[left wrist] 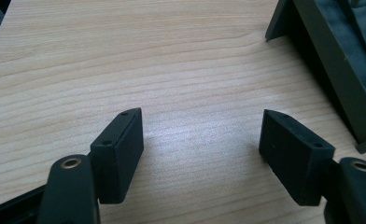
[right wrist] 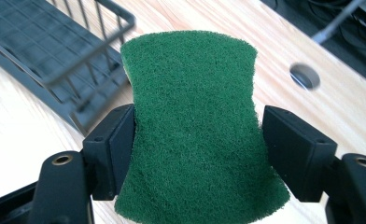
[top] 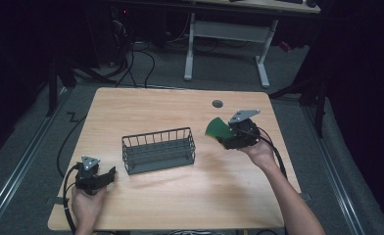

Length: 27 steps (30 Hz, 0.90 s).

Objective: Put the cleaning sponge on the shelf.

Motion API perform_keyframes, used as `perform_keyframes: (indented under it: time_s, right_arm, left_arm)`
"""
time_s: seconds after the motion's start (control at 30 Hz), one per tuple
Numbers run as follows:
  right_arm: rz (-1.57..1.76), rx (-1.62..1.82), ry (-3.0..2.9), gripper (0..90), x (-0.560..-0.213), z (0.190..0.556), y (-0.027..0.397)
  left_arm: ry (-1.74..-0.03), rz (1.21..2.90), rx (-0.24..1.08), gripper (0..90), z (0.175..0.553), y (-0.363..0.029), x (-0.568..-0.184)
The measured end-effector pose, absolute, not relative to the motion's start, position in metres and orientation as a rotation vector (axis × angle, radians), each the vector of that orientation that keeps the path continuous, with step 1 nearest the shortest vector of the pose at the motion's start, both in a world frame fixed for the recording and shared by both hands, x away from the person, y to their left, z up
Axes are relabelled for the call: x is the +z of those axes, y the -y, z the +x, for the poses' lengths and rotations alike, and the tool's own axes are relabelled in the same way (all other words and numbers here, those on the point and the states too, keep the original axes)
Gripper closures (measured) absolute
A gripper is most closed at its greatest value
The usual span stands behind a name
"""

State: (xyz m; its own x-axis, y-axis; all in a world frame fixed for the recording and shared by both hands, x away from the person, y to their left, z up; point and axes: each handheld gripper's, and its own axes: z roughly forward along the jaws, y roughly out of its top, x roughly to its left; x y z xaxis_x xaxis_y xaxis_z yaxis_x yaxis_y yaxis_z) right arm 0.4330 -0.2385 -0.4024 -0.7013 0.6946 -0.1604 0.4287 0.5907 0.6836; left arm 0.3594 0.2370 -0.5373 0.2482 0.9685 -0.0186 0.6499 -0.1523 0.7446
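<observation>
A green scouring sponge [right wrist: 195, 126] is squeezed at its waist between the jaws of my right gripper [right wrist: 199, 140], which is shut on it. In the high view that right gripper [top: 224, 134] holds the sponge [top: 217, 129] up above the table, just right of the dark wire basket [top: 158, 149]. My left gripper [top: 109, 175] rests low at the table's front left, its jaws open with nothing but bare wood between them [left wrist: 200, 135]. The basket's corner [left wrist: 340, 70] lies just beyond its right jaw.
The wooden table [top: 180, 107] has a round cable hole [top: 217, 103] at the back right. Cables trail from both grippers off the front edge. Behind the table stands a white desk frame [top: 227, 34] on a dark floor.
</observation>
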Motion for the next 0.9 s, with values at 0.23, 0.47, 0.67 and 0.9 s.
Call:
perform_keyframes:
  time_s: [0.23,0.47,0.67,0.9]
  right_arm:
    - [0.759,0.887,-2.448,28.4,-0.385,0.438,0.211]
    - [0.633,0.896,-2.492,28.4,-0.374,0.445,0.179]
    - [0.551,0.896,-2.541,28.3,-0.373,0.453,0.156]
    - [0.500,0.878,-2.595,28.2,-0.382,0.462,0.136]
  left_arm:
    - [-1.476,1.882,0.640,31.2,0.359,-0.237,-0.537]
    - [-1.477,1.882,0.640,31.2,0.359,-0.237,-0.537]
    - [-1.479,1.882,0.639,31.3,0.359,-0.236,-0.537]
    - [-1.479,1.882,0.639,31.2,0.359,-0.236,-0.537]
